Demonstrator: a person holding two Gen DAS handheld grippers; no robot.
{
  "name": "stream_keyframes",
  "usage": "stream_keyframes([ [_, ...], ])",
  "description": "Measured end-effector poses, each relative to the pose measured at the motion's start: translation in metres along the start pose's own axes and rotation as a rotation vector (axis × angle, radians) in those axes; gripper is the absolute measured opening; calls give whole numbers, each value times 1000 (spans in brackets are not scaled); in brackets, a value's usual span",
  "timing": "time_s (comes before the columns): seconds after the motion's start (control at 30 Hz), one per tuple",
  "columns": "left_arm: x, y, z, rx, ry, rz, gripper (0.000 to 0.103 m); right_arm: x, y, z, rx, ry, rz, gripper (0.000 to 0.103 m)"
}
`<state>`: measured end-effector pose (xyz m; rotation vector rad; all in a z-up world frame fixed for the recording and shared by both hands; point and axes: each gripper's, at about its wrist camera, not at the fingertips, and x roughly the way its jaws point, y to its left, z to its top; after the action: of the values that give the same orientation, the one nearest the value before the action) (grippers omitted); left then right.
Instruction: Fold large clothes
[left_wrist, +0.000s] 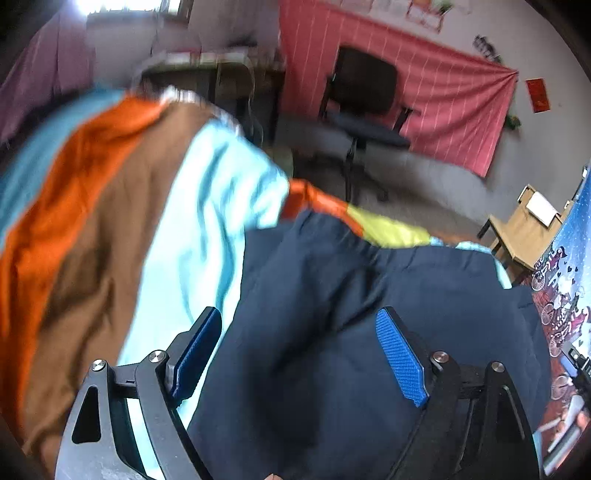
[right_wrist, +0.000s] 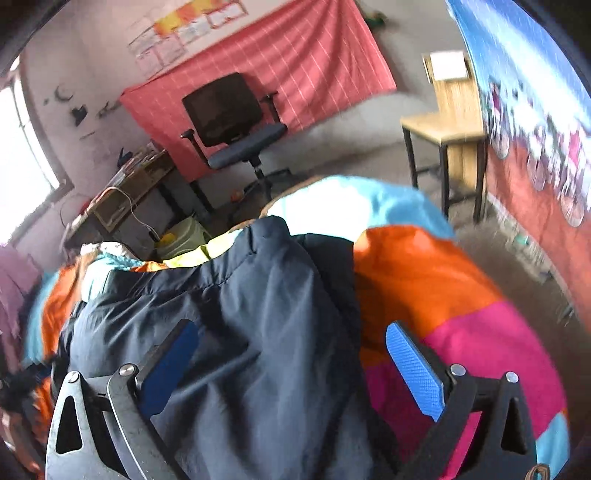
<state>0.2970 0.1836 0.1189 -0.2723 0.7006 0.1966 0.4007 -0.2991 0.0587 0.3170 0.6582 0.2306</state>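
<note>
While both views are smeared by motion blur, the risks can still be judged, and they are being set out view by view.

Left wrist view: the left gripper (left_wrist: 306, 354) is standing with its fingers (left_wrist: 402, 362) spread wide and holding nothing; the dark navy garment (left_wrist: 369, 295) is lying directly beneath and between them, spreading forward over the striped bedcover (left_wrist: 110, 221). Whether the pads are touching the cloth cannot be told. The likely fault here is a grasp that is pinching only the top layer, or catching the pale blue stripe of the bedcover at the left finger, since that finger is sitting right on the garment's edge; either would be dragging the cover along or leaving the fold crooked.

Right wrist view: the right gripper (right_wrist: 291, 365) is likewise wide apart and empty; the navy garment is filling the gap between the fingers, bunched in thick ridges, with its seamed edge lying further ahead. The right finger (right_wrist: 417, 373) is hanging over the orange and pink bands of the bedcover rather than over the garment, so a closing there is risking cover and cloth together. The padded, slippery-looking fabric is appearing liable to slide out of a shallow pinch; the bunching is also threatening to lock wrinkles into any fold made now.
</note>
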Motion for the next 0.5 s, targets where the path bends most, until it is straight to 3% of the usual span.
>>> stream_keyframes([
  [0.3,-58,-46,-12,100,-113,64,83,-42,45,-13,-120,-114,30,103],
  [0.5,-85,-71,-41,177,-175,64,83,-75,72,-25,-205,-172,54,103],
])
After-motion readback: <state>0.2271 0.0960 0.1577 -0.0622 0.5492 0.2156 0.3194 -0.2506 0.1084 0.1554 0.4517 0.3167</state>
